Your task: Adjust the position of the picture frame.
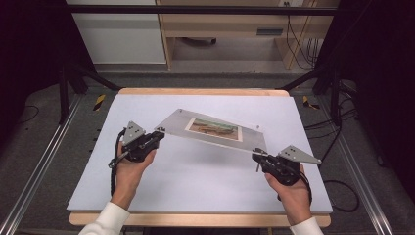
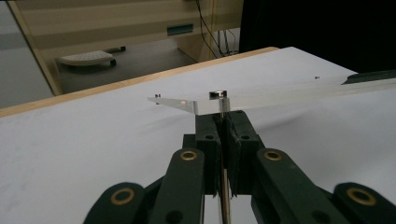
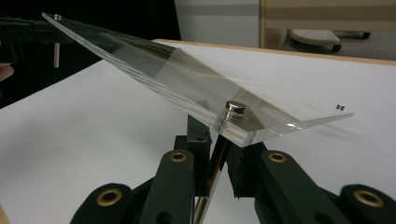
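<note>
A clear acrylic photo frame with a landscape picture in it hangs tilted over the white board, held between both grippers. My left gripper is shut on the metal leg under the frame's left near corner; the leg's round cap sits just above the jaws of my left gripper. My right gripper is shut on the leg at the right near corner, under its cap. The plate rises away from my right gripper toward the far left gripper.
The board lies on a wooden table with metal rails along both sides. A wooden cabinet stands on the floor beyond the table. Cables lie on the floor at the right. Bare board surrounds the frame.
</note>
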`<state>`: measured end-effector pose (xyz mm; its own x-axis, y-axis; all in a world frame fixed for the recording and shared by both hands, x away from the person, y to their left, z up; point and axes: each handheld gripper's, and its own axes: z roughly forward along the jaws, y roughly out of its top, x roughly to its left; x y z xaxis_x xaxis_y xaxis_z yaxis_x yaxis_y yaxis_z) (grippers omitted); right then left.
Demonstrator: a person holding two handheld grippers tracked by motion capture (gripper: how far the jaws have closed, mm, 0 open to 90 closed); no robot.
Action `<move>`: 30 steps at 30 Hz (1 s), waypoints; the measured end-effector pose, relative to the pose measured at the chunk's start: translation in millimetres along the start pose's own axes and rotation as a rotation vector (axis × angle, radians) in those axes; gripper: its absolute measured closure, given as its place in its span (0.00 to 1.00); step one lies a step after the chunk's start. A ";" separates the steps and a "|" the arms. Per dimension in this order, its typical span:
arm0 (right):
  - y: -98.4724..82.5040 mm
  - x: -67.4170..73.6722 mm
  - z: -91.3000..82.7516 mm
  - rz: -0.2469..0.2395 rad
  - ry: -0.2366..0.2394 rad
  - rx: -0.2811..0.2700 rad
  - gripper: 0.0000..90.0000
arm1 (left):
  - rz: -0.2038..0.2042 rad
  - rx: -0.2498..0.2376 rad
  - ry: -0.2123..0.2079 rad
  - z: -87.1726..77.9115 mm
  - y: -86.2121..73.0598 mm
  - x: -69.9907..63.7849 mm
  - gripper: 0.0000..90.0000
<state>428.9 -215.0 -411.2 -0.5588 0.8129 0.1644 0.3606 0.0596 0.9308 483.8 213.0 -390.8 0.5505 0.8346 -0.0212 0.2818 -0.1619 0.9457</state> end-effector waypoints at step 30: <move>18.4 7.5 48.2 0.001 0.102 0.023 0.90 | -0.045 -0.027 0.093 -36.1 -19.8 16.8 0.93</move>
<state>467.4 -179.9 -408.6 -0.6309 0.7500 0.1985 0.3772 0.0729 0.9232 459.1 249.3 -398.2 0.4619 0.8862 -0.0351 0.2828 -0.1097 0.9529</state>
